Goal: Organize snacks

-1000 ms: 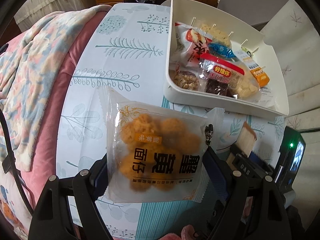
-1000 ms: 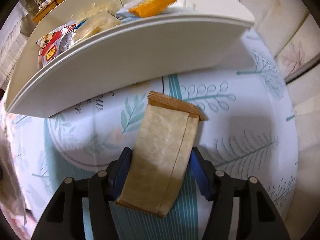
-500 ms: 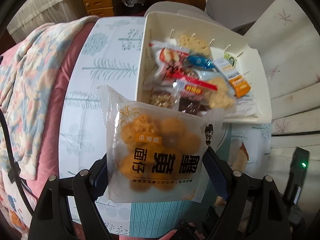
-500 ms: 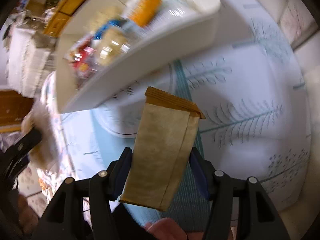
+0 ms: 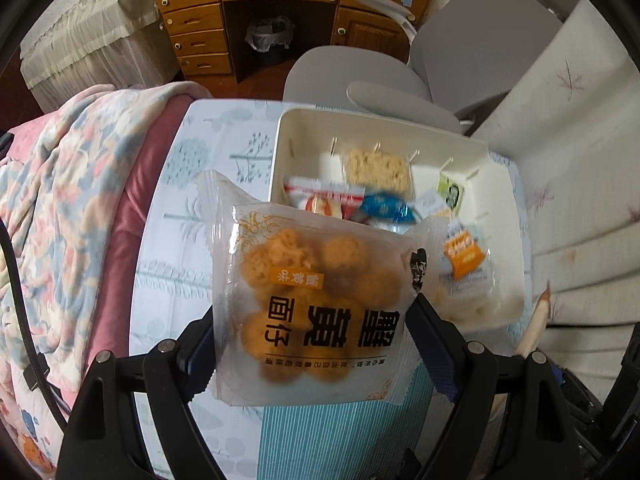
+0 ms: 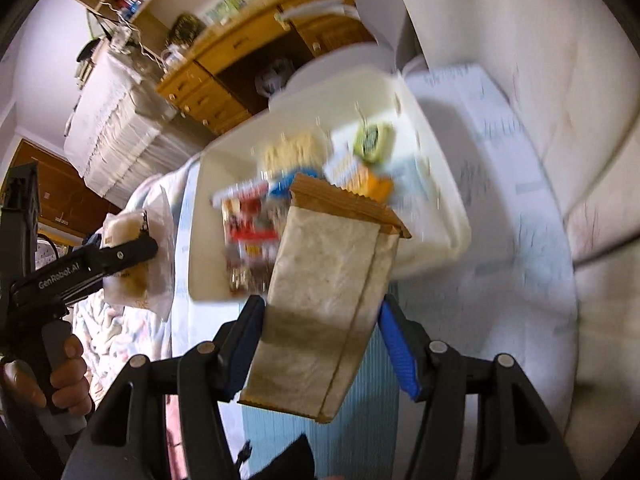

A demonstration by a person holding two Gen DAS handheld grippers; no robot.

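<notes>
My left gripper [image 5: 316, 344] is shut on a clear packet of orange fried snack balls [image 5: 316, 300], held in the air in front of the white tray [image 5: 500, 184]. The tray holds several wrapped snacks. My right gripper [image 6: 320, 332] is shut on a tan paper snack packet [image 6: 328, 284] with a brown crimped top, lifted above the table near the tray [image 6: 440, 216]. In the right wrist view the left gripper [image 6: 120, 256] shows at the left with its packet, a hand on its handle.
The tray stands on a leaf-print tablecloth [image 5: 192, 248]. A floral blanket [image 5: 60, 200] lies to the left. A grey chair [image 5: 460, 60] and a wooden desk [image 5: 260, 12] stand behind the table. A white padded surface [image 6: 560, 100] rises to the right.
Both grippers have risen with their packets and moved toward the tray. The right gripper has tilted up, so the tray's inside and the room now show.
</notes>
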